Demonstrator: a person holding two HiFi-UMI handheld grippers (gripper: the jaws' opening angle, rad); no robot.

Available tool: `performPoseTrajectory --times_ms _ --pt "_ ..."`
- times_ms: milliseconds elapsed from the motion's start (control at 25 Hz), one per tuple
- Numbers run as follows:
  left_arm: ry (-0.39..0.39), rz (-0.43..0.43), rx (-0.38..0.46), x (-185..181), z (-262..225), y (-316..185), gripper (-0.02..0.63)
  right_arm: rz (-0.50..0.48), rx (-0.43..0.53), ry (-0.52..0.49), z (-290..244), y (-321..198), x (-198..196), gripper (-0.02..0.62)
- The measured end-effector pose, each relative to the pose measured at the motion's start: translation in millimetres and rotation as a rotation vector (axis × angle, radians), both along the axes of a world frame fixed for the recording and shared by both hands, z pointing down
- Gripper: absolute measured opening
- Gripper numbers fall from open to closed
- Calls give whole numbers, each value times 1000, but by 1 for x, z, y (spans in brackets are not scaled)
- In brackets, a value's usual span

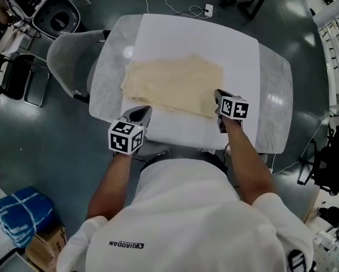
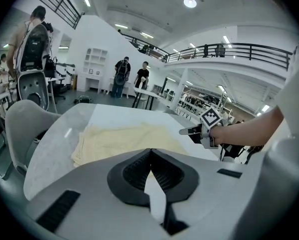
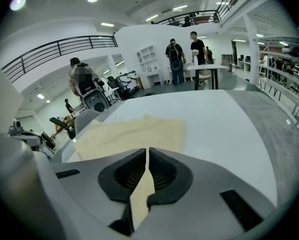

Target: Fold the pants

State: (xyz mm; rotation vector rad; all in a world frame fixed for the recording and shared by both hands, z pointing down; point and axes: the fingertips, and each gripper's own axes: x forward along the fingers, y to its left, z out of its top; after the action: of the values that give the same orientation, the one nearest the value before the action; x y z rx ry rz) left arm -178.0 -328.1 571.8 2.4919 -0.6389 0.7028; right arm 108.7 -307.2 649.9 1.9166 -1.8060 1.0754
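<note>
The cream pants point(image 1: 172, 84) lie folded flat on a white sheet point(image 1: 215, 41) in the middle of the table. My left gripper point(image 1: 141, 113) hovers at the near left edge of the pants point(image 2: 124, 139); its jaws point(image 2: 150, 150) meet at the tips and hold nothing. My right gripper point(image 1: 219, 98) is over the near right corner of the pants point(image 3: 134, 131). Its jaws point(image 3: 147, 150) stand with only a thin slit between them, and no cloth is caught there. The left gripper view also shows the right gripper point(image 2: 192, 132) above the sheet.
The sheet covers a grey marbled table point(image 1: 274, 95). A grey chair point(image 1: 67, 55) stands at the table's left side, and a black chair point(image 1: 56, 16) is further back. A blue bundle point(image 1: 16, 211) lies on the floor at the near left. Cables and a power strip point(image 1: 208, 9) lie beyond the table.
</note>
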Motion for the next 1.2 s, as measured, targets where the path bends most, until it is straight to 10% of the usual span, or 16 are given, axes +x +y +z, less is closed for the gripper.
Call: performPoseTrajectory --times_ms 520,1200 --pt "-43 -40 -89 8 25 -5 26 109 -122 -191 72 -5 51 147" --pt "-22 -77 -91 -15 25 -18 26 79 -138 -135 59 -15 33 44"
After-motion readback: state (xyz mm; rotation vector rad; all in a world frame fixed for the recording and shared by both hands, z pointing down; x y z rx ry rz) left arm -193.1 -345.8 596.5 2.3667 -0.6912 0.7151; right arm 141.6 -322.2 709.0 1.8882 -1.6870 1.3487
